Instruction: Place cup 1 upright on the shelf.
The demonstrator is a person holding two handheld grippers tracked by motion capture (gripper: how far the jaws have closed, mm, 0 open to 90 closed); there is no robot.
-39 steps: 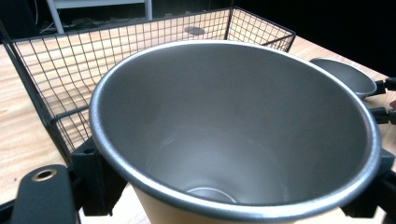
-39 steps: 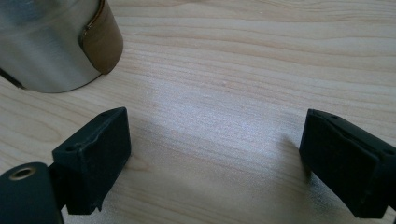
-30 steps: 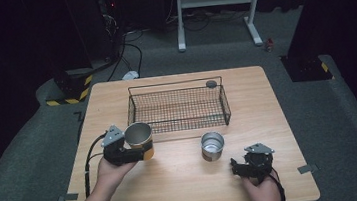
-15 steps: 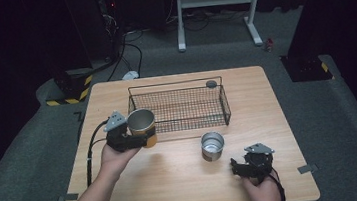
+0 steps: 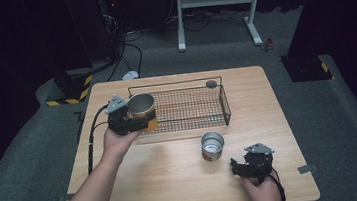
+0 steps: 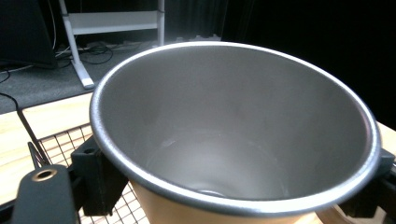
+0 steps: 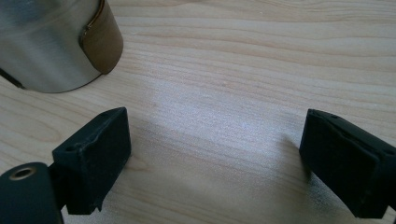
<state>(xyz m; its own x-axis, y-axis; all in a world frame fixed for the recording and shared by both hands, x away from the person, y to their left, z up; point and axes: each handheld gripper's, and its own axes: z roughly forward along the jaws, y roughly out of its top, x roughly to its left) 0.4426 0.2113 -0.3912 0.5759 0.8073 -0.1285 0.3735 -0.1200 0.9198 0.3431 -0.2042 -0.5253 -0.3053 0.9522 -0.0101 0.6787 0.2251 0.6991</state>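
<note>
Left gripper [image 5: 141, 120] clamped on a steel cup [image 5: 141, 106]; in the left gripper view both black jaws press the cup [image 6: 233, 140] from either side just under its rim. Cup held clear of the table [image 5: 175, 181], at the near-left corner of the wire basket [image 5: 225, 106], over its edge. Cup upright or nearly so: mouth up, long axis close to vertical, with the open mouth tipped a little toward the gripper's camera so the bare inside and bottom show. Tan band on the outer wall below the rim. Right gripper [image 5: 241, 169] rests low at the near-right of the table, jaws spread wide with nothing between them; right gripper view shows bare wood in the gap [image 7: 215, 154]. A second cup [image 5: 212, 145] stands upright on the table, mouth up, just beside the right gripper and well apart from the held one; its wall shows at the upper left of the right gripper view [image 7: 51, 42].
</note>
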